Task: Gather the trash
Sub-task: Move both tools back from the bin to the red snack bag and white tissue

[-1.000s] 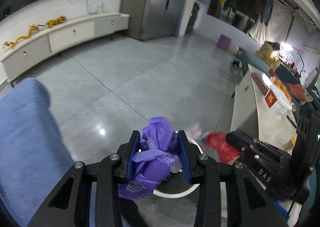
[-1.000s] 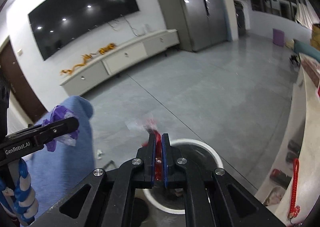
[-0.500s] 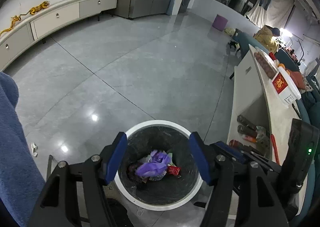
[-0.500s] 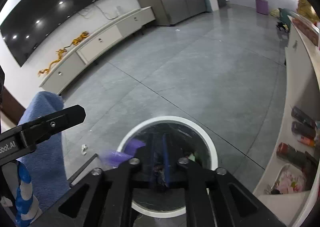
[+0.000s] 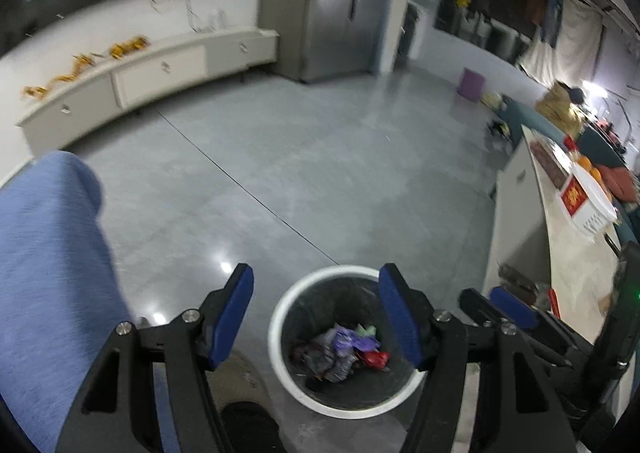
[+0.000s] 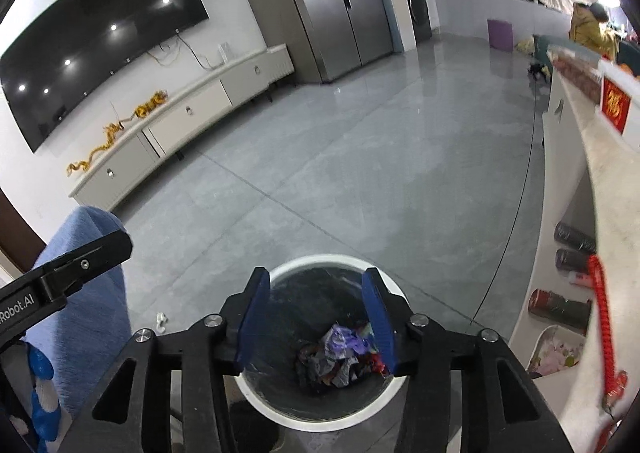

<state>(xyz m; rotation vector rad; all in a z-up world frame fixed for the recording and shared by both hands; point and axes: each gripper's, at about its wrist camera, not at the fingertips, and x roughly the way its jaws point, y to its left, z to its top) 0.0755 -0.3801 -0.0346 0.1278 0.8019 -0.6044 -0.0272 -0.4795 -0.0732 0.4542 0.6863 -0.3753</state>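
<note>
Below both claws stands the white-rimmed bin (image 5: 280, 357), with the purple wrapper (image 5: 348, 337) and red wrapper (image 5: 374, 359) lying inside. Left claw (image 5: 316, 317) and right claw (image 6: 316, 327) are both opening, nothing between their blue pads.

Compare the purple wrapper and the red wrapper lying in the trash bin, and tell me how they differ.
The purple wrapper is the larger crumpled piece, lying near the middle of the pile; the red wrapper is a smaller scrap at the pile's right edge. The purple one is pale and matte, while the red one is bright and looks glossy. Both lie loose inside the white-rimmed trash bin, and neither gripper holds either.
</note>
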